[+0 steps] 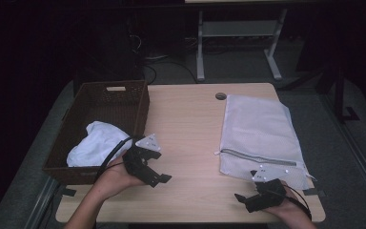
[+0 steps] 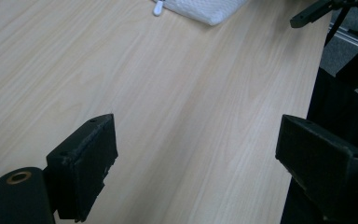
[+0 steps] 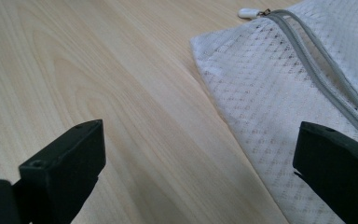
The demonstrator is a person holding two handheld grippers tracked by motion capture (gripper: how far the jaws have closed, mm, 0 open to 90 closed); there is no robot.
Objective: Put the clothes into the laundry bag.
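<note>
Round grommet [image 1: 221,96] near far table [image 1: 186,114] edge; white desk legs [image 1: 200,47] behind.

High view above the table [image 1: 186,119]; both gripper views low, close, sharing the mesh bag [image 3: 279,93].

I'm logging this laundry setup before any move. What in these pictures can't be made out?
- White cloth in the basket: high view, bunched, so its kind is unclear.
- Mesh bag: high view, contents not visible; right gripper view, cut off by the edge.
- Zipper: how far it is open is unclear.
</note>
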